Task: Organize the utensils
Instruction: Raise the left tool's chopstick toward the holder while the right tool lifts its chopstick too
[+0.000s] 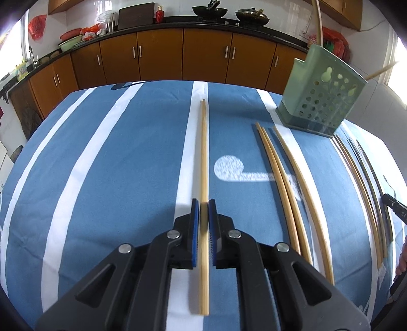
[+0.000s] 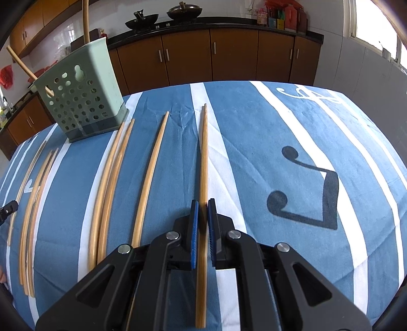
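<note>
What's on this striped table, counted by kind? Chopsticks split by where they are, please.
Green holder: 1
Chopsticks standing in it: 2
Chopsticks lying loose: 3
Chopsticks held, a pair in the left gripper, a pair in the right gripper: 4
Grippers: 2
Total: 12

A: Chopsticks, status?
B: Pale bamboo chopsticks (image 1: 292,193) lie lengthwise on the striped cloth, roughly parallel, some paired and touching.
A: Holder?
B: Green perforated holder (image 1: 318,101) stands upright beyond their far tips; two chopsticks (image 2: 20,62) lean inside it.
</note>
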A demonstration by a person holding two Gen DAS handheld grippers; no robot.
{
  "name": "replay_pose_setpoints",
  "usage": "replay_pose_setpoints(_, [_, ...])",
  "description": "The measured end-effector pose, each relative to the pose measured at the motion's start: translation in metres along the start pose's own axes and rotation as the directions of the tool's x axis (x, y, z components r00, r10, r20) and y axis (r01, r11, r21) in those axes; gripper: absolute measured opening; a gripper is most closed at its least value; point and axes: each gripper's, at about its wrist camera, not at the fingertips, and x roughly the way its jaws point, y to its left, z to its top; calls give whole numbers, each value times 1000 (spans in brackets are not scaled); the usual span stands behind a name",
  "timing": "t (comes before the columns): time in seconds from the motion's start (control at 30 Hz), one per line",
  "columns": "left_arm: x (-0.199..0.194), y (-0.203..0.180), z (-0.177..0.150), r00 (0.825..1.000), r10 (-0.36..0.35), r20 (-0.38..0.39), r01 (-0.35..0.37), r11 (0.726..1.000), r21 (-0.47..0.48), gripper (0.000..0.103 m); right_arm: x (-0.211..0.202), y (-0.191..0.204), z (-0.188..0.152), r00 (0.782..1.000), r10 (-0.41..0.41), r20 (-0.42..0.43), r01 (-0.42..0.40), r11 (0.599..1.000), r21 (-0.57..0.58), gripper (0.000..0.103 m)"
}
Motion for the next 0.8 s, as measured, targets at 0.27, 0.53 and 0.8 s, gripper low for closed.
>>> replay_pose_setpoints(0.27, [-9, -6, -13, 999, 34, -1, -34, 998, 44, 8, -7, 0, -3, 1000, -4, -3, 4, 1000, -1, 8])
replay_pose_setpoints(0.53, [-47, -1, 2, 998, 12, 66, -15, 999, 38, 8, -54, -9, 16, 992, 13, 126, -16, 1000, 22, 8])
replay_pose_setpoints(0.8, [-95, 3, 24, 978, -4, 209, 1, 1000, 11, 8, -85, -11, 28, 973, 38, 229, -48, 998, 39, 8])
